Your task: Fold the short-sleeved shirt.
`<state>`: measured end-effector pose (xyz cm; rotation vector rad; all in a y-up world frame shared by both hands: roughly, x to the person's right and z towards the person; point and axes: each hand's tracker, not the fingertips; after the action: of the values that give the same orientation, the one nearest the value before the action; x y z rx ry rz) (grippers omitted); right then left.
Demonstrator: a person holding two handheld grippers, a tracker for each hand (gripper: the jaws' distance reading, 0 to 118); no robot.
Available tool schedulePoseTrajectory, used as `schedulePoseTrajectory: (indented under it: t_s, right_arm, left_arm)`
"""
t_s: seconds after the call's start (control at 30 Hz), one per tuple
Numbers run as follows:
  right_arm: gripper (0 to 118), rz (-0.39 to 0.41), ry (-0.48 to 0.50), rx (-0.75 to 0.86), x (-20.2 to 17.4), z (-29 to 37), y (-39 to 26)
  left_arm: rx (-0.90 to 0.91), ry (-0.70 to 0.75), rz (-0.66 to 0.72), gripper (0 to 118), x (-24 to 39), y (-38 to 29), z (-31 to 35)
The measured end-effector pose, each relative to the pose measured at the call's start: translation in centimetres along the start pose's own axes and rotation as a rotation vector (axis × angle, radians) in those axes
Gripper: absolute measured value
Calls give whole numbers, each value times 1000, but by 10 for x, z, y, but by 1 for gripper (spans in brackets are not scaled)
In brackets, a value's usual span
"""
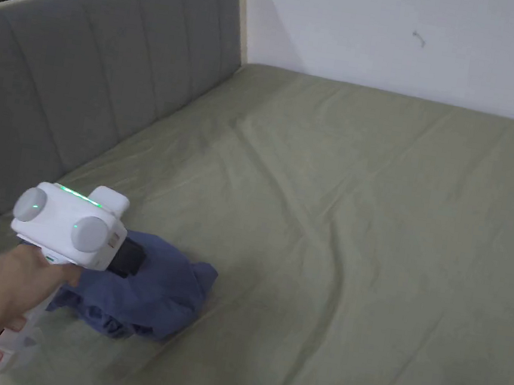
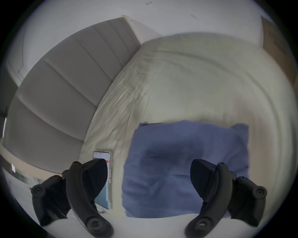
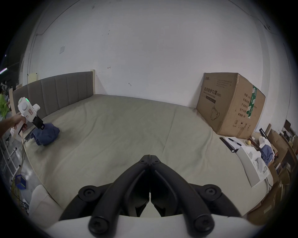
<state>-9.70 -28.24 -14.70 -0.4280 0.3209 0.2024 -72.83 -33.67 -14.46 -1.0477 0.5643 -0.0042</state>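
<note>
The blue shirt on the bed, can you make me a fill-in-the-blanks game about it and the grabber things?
1. The crumpled shirt on the bed is coloured ____.
2. The left hand-held gripper hangs over the shirt with its jaws ____.
3. The right hand-held gripper has its jaws ____, holding nothing.
4. The big box at the far side of the bed is made of ____.

Missing words: blue; open; shut; cardboard
</note>
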Motion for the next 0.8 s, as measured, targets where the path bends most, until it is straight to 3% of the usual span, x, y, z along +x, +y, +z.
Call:
schedulePoseTrajectory:
  t_s: [0.17, 0.2, 0.27, 0.3, 0.37, 0.63, 0.8]
  right_arm:
    - [0, -25, 7, -1, 8, 2, -2]
    - [0, -25, 9, 3, 10, 3, -2]
    - [0, -23, 12, 16, 10, 8, 0]
    - [0, -26, 16, 23, 12, 10, 1]
    - [0, -41, 19, 37, 18, 14, 3]
    - [0, -80, 27, 129, 48, 41, 8]
    - [0, -95, 19, 180, 68, 58, 15]
  left_arm:
    - [77, -153, 174, 101, 0, -11, 48]
    - [91, -181, 194, 89, 6, -16, 61]
    - [192, -243, 212, 20, 25, -31, 95]
    - [232, -249, 212, 4, 39, -35, 111]
    - [349, -258, 153, 0, 68, -53, 148]
    - [612, -355, 190, 0, 190, -101, 267]
    - [766, -307, 188, 0, 251, -118, 320]
